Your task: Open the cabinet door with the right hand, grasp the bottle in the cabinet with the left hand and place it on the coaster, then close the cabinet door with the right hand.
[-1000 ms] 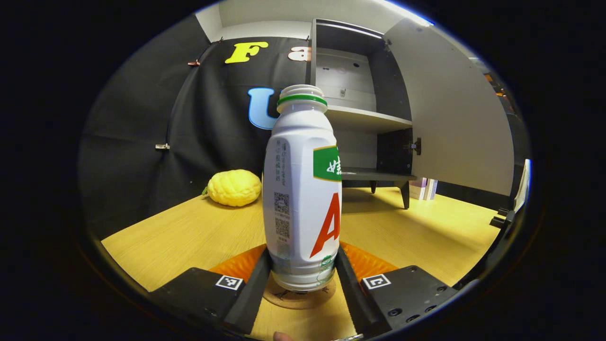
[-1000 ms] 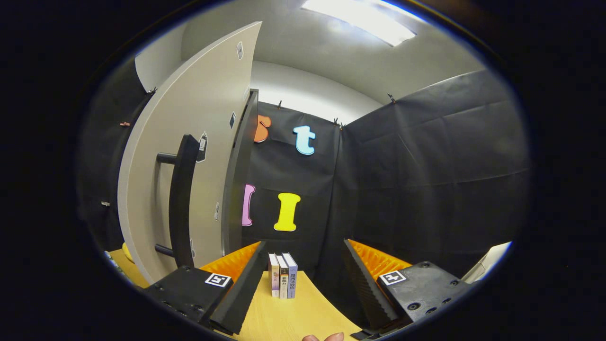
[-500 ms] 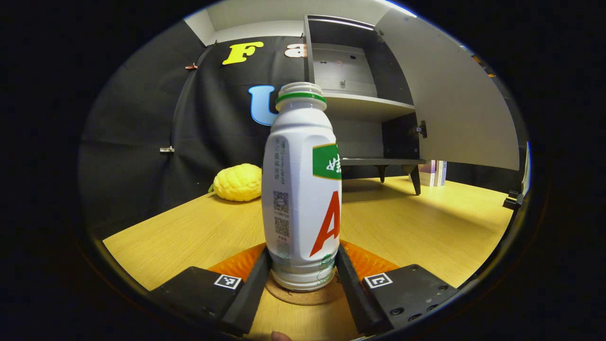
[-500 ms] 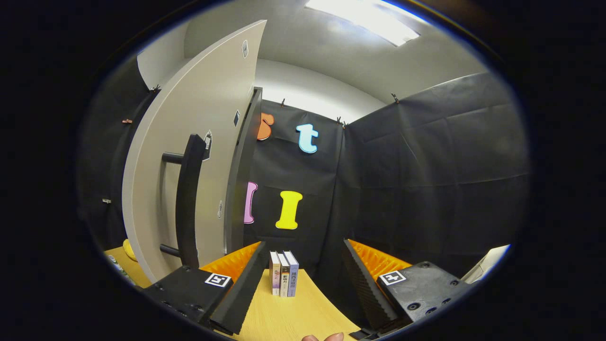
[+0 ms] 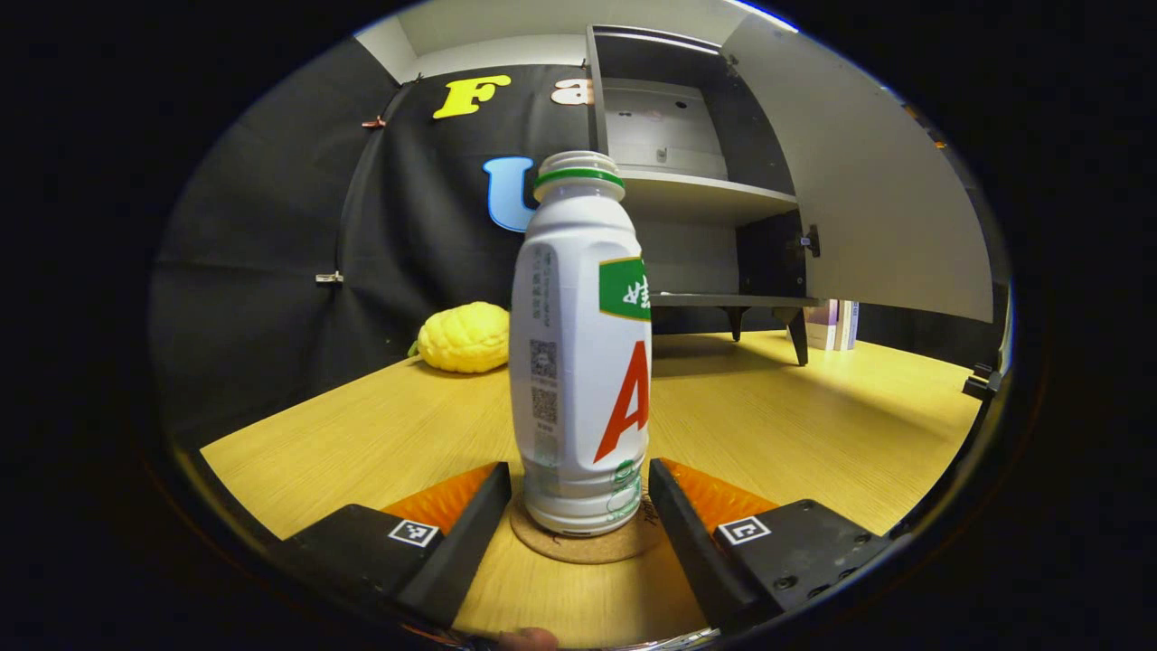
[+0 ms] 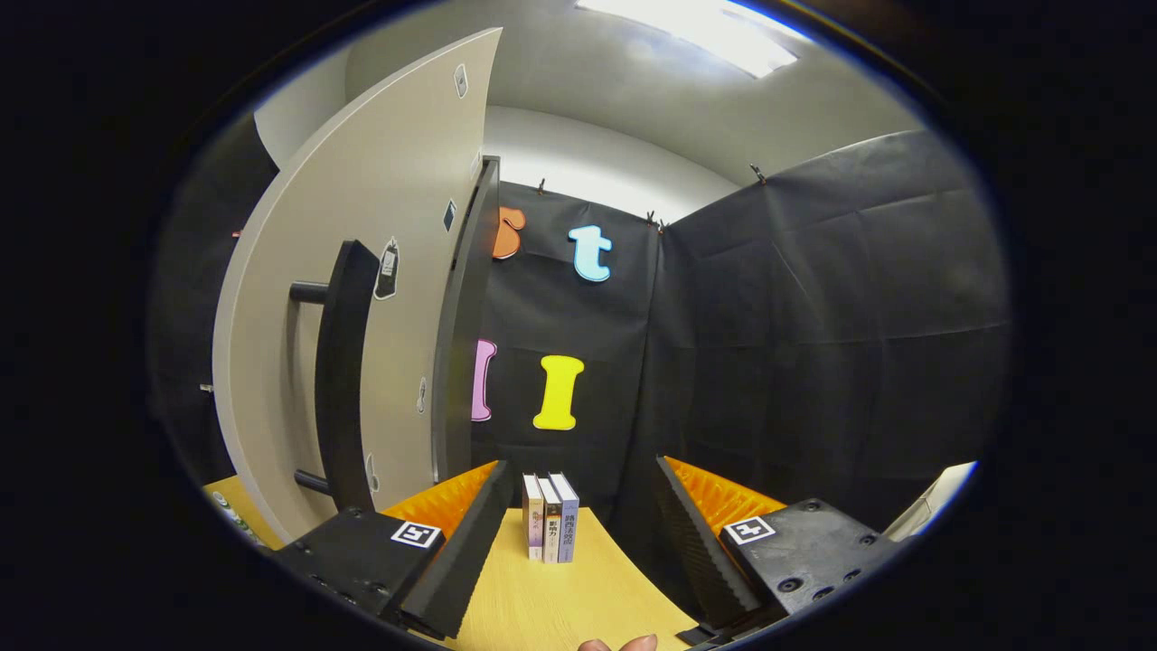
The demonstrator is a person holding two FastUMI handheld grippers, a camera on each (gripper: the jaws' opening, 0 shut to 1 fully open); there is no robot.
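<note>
Your left gripper (image 5: 578, 506) sits low over the table (image 5: 795, 425) with its fingers spread, one on each side of the bottle (image 5: 583, 353), and a thin gap shows between each finger and the bottle's base, so neither one presses on it. The bottle stands upright on the round cork coaster (image 5: 583, 545), white with a green band at the neck. Behind it the cabinet (image 5: 687, 181) stands with its door (image 5: 868, 190) swung wide to the right, its shelves bare, and a bumpy yellow fruit (image 5: 463, 337) lies on the table to the left near the black cloth. Your right gripper (image 6: 578, 533) is spread wide too and holds nothing; it points past the outer face of the open cabinet door, whose dark vertical handle (image 6: 339, 371) lies to the left of its fingers, apart from them. Three small books (image 6: 551, 530) stand upright on the table straight ahead between those fingers, farther off.
</note>
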